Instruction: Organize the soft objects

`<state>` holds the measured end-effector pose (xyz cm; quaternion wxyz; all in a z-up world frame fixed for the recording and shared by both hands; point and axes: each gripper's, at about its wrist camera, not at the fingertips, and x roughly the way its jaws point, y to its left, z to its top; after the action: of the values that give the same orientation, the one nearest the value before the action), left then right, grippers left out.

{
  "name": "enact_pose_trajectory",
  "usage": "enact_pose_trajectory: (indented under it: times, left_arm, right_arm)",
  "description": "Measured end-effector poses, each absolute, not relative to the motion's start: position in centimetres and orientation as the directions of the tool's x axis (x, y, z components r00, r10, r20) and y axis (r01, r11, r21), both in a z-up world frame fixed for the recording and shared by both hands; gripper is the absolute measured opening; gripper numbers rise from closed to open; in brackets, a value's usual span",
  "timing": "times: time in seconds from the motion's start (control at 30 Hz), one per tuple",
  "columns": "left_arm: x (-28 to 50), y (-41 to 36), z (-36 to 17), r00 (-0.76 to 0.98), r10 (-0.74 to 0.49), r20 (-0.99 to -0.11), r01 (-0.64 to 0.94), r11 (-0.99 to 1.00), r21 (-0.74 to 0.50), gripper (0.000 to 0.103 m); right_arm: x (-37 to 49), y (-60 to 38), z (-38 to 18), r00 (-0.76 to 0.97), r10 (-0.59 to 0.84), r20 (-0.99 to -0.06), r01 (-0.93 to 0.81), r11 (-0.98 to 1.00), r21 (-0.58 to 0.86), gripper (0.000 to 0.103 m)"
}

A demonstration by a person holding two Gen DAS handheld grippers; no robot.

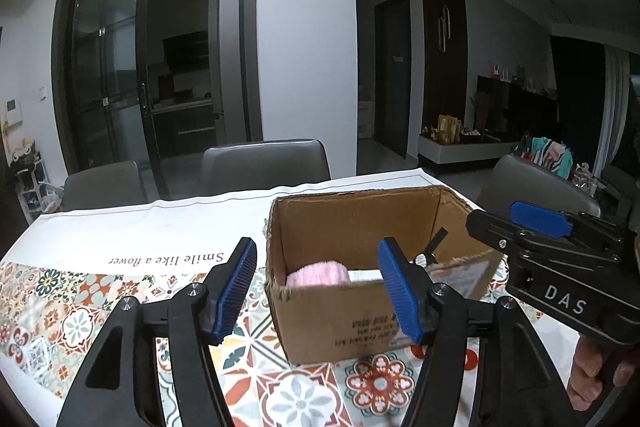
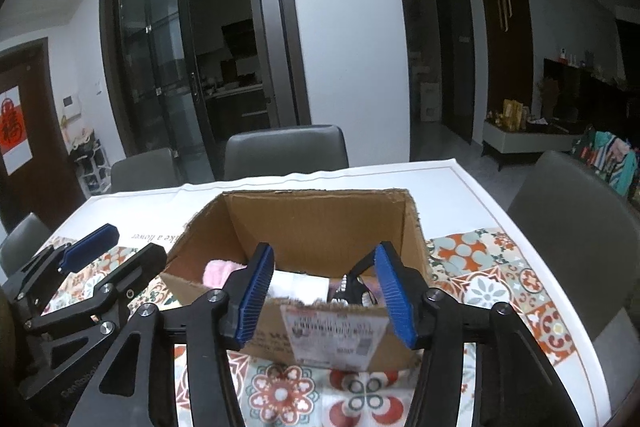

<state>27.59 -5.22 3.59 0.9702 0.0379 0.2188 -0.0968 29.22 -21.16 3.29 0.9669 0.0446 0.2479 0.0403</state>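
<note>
Both wrist views are directed at an open cardboard box [image 1: 360,291] standing on a patterned tablecloth [image 1: 80,323], with grey chairs [image 1: 264,163] at the far side. The left gripper [image 1: 318,291] is shown with jaws spread and nothing between them; the right gripper [image 2: 326,293] is likewise released and empty. The soft objects are already seen inside the box: a pink fluffy item [image 1: 318,275] lies at the left of the box floor, a white folded item [image 2: 298,285] beside it toward the centre, and a dark toothed piece [image 2: 354,291] at the right, of which the nature cannot be told. All lie ahead of and below both pairs of jaws, beyond the near wall. The long axis of the pink item appears to run left to right, though it is partly hidden. The left gripper is judged nearer the pink item, the right gripper nearer the white one. No soft object is seen outside the box, so the task is judged nearly complete
</note>
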Motion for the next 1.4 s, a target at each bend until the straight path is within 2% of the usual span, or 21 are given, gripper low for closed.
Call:
enact_pose_trajectory:
  times: [0.4, 0.77, 1.4]
  left_arm:
    - [21.8, -4.4, 5.3, 0.901, -0.148, -0.408, 0.172, 0.985, 0.022, 0.068]
    - [16.4, -3.8, 6.2, 0.917, -0.124, -0.379, 0.148, 0.988, 0.035, 0.082]
    - [8.7, -4.3, 6.5, 0.945, -0.062, -0.321, 0.084, 0.995, 0.055, 0.098]
  right_arm:
    - [22.5, -20.8, 5.5, 0.902, 0.058, -0.427, -0.031, 0.997, 0.071, 0.062]
    - [16.5, -20.8, 6.3, 0.916, 0.037, -0.399, -0.009, 0.997, 0.071, 0.065]
    - [8.3, -21.7, 6.2, 0.933, -0.025, -0.359, 0.049, 0.997, 0.057, 0.071]
